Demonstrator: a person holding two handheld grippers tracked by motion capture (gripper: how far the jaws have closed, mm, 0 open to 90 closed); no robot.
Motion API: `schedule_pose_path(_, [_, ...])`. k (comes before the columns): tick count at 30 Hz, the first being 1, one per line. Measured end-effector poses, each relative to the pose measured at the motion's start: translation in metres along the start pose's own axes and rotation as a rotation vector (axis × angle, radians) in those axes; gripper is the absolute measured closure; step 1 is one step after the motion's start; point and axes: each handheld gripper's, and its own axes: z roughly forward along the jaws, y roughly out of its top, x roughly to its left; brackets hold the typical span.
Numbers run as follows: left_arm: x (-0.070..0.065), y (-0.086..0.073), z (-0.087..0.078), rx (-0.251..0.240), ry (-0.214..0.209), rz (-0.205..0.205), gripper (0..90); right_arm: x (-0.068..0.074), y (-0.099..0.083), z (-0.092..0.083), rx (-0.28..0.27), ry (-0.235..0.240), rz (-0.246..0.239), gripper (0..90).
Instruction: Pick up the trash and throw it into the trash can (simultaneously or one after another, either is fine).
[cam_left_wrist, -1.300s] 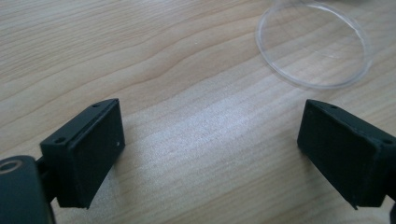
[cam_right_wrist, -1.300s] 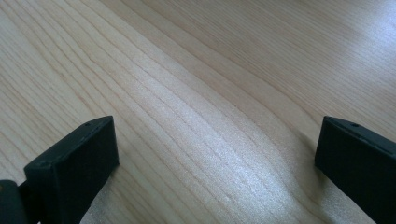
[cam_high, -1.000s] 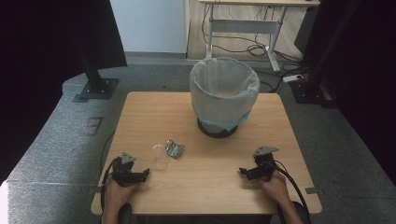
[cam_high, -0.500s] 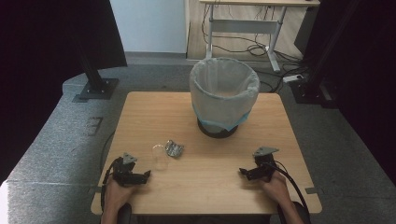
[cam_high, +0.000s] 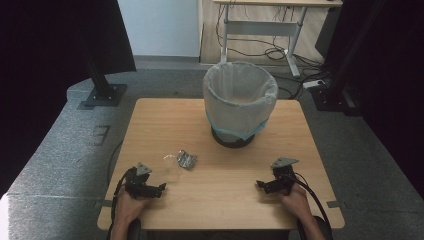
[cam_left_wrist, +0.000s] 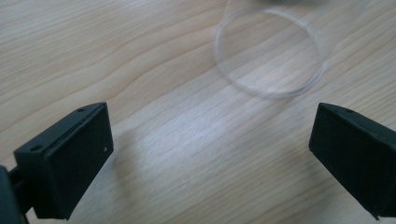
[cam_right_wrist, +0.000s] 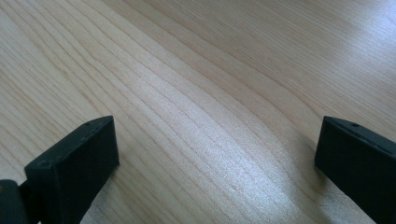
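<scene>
A clear plastic cup (cam_high: 171, 161) lies on its side on the wooden table (cam_high: 225, 200), its round rim (cam_left_wrist: 268, 93) facing my left gripper. My left gripper (cam_high: 161, 188) (cam_left_wrist: 210, 158) rests near the front left edge. Its jaws have just been opening and stand wide apart with only bare wood between them, the cup a short way ahead. A crumpled silvery wrapper (cam_high: 186, 159) lies just beside the cup. Near the front right edge my right gripper (cam_high: 260, 184) (cam_right_wrist: 217, 163) is open over bare wood.
A round waste bin (cam_high: 240, 100) lined with a pale bag stands at the back middle of the table. Grey floor surrounds the table, with a black stand base (cam_high: 102, 95) at the back left and a desk with cables behind.
The left gripper's jaws look slightly wider apart than before. Both hands stay near the front edge, and the cup and wrapper have not moved.
</scene>
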Motion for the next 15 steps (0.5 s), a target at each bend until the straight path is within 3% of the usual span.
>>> schedule_pose_path(15, [-0.014, 0.022, 0.011, -0.022, -0.044, 0.056, 0.0, 0.0, 0.0, 0.0, 0.001, 0.002, -0.001, 0.0])
